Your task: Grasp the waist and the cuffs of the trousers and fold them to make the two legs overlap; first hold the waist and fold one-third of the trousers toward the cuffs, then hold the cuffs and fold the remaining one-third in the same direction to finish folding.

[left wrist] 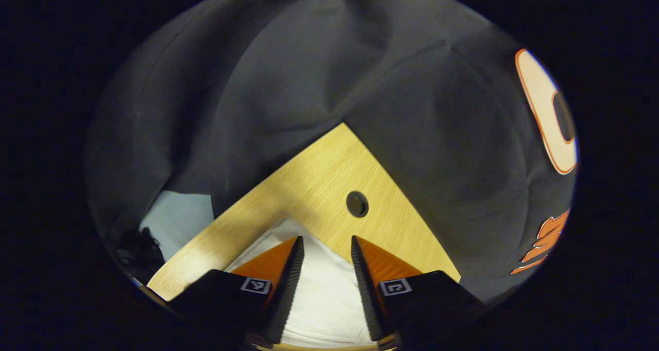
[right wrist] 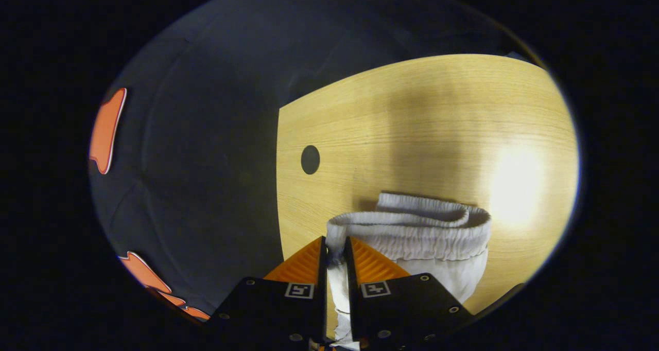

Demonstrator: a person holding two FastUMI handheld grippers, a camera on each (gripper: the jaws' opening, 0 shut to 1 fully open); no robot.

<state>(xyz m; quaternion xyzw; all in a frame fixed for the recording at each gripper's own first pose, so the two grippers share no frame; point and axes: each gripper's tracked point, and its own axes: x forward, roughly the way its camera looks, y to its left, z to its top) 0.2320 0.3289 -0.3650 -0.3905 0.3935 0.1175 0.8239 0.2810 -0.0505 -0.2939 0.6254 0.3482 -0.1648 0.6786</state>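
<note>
- Trousers (right wrist: 412,232), white, lie on the wooden desk (right wrist: 422,114); the elastic waist (right wrist: 406,220) sits just ahead of the right gripper (right wrist: 334,248) and to the right of its fingers, bunched in a double band.
- Right fingers are pressed almost together and pinch the near corner of the waist between them; a strip of white cloth runs down through the narrow gap. This hold probably serves the fold that lays one leg over the other, or the first third toward the cuffs.
- Left gripper (left wrist: 327,248) has its fingers spread, with white cloth (left wrist: 324,294) of the trousers lying flat between and below them. They do not press on it, so it seems to be placed over the cloth and ready to close, not yet gripping.
- Beyond the left fingers is the desk corner with a round hole (left wrist: 357,204); the same hole (right wrist: 310,159) is up and left of the right fingers.
- Which part of the trousers lies under the left fingers, a cuff or a leg, cannot be told; its edges are cut off at the bottom.
- Legs and cuffs are not clear in the right gripper view, so how far the folding has gone is uncertain.
</note>
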